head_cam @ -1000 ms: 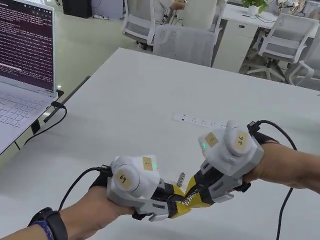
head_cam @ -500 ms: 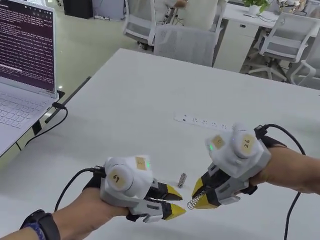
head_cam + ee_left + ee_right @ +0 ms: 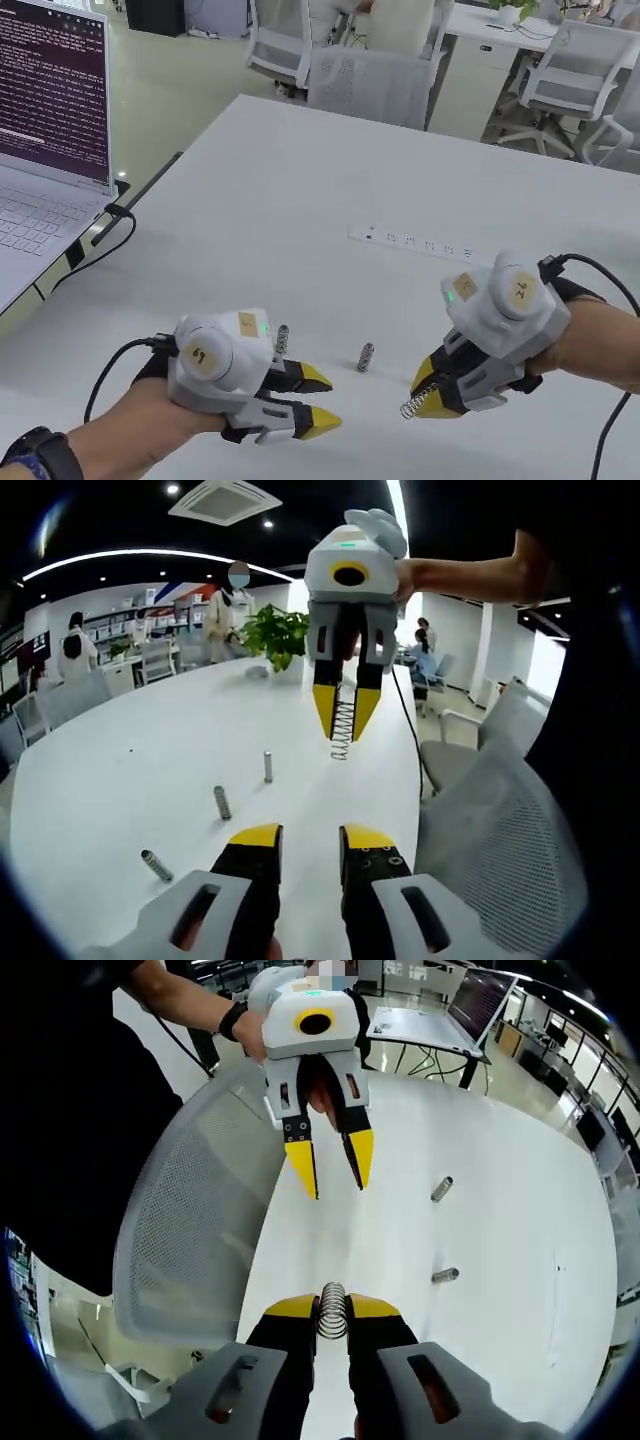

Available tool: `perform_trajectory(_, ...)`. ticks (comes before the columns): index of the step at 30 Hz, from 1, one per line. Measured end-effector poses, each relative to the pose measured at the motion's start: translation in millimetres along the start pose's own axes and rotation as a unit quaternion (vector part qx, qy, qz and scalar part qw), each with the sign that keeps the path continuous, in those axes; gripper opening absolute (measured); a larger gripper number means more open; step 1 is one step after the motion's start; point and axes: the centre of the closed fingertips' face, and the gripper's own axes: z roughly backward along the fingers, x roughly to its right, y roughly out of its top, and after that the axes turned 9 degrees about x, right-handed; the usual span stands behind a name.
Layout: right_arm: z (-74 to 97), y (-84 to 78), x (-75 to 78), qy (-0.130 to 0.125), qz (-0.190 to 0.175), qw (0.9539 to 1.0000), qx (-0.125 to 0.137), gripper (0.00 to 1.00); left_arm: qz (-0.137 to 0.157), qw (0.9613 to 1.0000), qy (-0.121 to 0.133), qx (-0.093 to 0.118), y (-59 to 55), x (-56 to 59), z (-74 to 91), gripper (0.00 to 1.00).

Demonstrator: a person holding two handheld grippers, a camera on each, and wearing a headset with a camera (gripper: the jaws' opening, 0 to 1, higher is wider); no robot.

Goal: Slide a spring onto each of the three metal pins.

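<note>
Head view, starting at the left: an open laptop [image 3: 50,110] sits beyond the left edge of the desk [image 3: 300,190], and a black cable [image 3: 100,240] trails from it. Close to the near edge, the left gripper [image 3: 328,400] points right. Its yellow-tipped jaws are spread apart with nothing between them. Just behind it, slightly further from the near edge, a short coiled piece [image 3: 282,338] stands upright on the desk. To the right, a second coiled piece [image 3: 366,356] stands between the two grippers and touches neither. I cannot tell whether a pin runs inside either coil. Further right, the right gripper [image 3: 428,393] points left and down. Its jaws are clamped on a spring [image 3: 411,405], whose free end sticks out past the tips just above the desk. A white power strip [image 3: 415,243] lies flat toward the right edge, well beyond the grippers. Office chairs [image 3: 370,85] stand past the far edge.

Left gripper view: two coiled pieces sit on the desk at left, and a bare metal pin [image 3: 268,766] stands upright to their right. Right of the pin, the right gripper hangs above the desk with the spring dangling from its tips.

Right gripper view: the spring is seen end-on, pinched between this gripper's own yellow tips. The left gripper is beyond it with its jaws splayed.
</note>
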Motion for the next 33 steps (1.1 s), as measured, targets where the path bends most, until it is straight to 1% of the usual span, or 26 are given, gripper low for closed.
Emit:
perform_trajectory(4,0.7,-7.9,-1.9,-0.003,-0.006,1.0000,-0.004,0.08,0.016,0.9996,0.021,-0.002,-10.0,-4.3,10.7,0.17)
perform_trajectory(9,2.7,-17.9,-0.9,-0.014,-0.019,0.9997,-0.006,0.08,0.030,0.9985,0.044,-0.012,-24.1,-9.2,25.6,0.20)
perform_trajectory(12,4.2,-26.5,1.1,-0.022,-0.030,0.9993,-0.011,0.08,0.041,0.9970,0.064,-0.017,-32.0,-16.0,36.9,0.23)
perform_trajectory(15,5.5,-32.5,3.2,-0.027,-0.036,0.9989,-0.014,0.08,0.047,0.9959,0.074,-0.020,-37.3,-20.3,44.4,0.25)
perform_trajectory(17,7.1,-39.2,6.3,-0.035,-0.043,0.9983,-0.018,0.08,0.053,0.9946,0.087,-0.021,-41.3,-24.2,52.2,0.26)
perform_trajectory(20,9.7,-43.9,9.1,-0.043,-0.052,0.9976,-0.019,0.08,0.056,0.9933,0.098,-0.023,-44.6,-28.1,60.1,0.27)
perform_trajectory(24,14.2,-50.8,14.5,-0.055,-0.068,0.9961,-0.016,0.08,0.063,0.9904,0.121,-0.023,-48.7,-36.2,73.6,0.29)
perform_trajectory(30,16.3,-61.0,20.4,-0.064,-0.078,0.9947,-0.023,0.08,0.072,0.9864,0.144,-0.031,-56.4,-46.2,89.1,0.35)
perform_trajectory(33,15.9,-64.0,21.8,-0.063,-0.082,0.9943,-0.024,0.08,0.076,0.9849,0.153,-0.032,-58.1,-48.8,94.4,0.36)
